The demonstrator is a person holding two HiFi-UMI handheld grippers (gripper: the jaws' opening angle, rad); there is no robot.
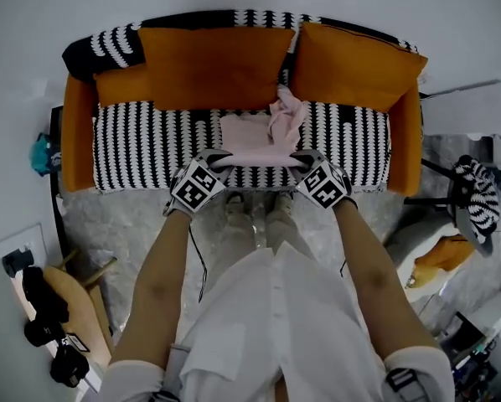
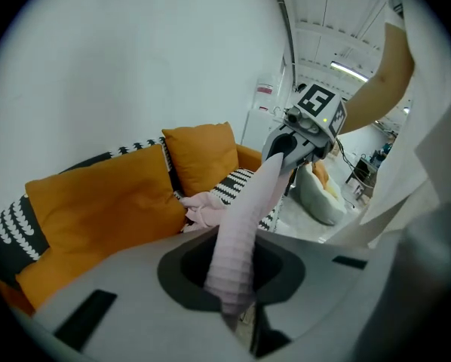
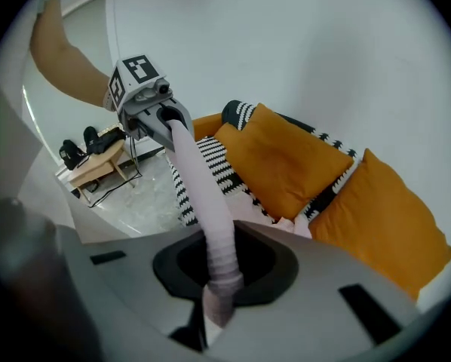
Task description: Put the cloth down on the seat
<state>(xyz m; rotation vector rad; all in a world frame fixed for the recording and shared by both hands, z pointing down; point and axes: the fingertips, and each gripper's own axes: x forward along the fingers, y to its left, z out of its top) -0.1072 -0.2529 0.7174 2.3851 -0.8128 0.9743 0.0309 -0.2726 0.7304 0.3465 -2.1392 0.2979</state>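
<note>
A pale pink cloth point(image 1: 255, 136) lies partly on the black-and-white patterned sofa seat point(image 1: 142, 145). Its far end is bunched up against the back cushions. Its near edge is pulled taut between my two grippers just above the seat's front edge. My left gripper point(image 1: 219, 159) is shut on the cloth's left corner and my right gripper point(image 1: 302, 161) on its right corner. In the left gripper view the cloth point(image 2: 240, 232) runs from my left gripper point(image 2: 231, 308) up to the right gripper point(image 2: 305, 130). In the right gripper view the cloth point(image 3: 203, 194) stretches from my right gripper point(image 3: 214, 308) to the left gripper point(image 3: 146, 104).
Two orange back cushions point(image 1: 213, 61) point(image 1: 355, 61) and orange armrests point(image 1: 79, 132) frame the seat. The person's feet stand on the marble floor point(image 1: 108, 224) before the sofa. A wooden side table point(image 1: 74, 316) with black gear is at lower left. A patterned cushion point(image 1: 477, 187) and clutter sit at right.
</note>
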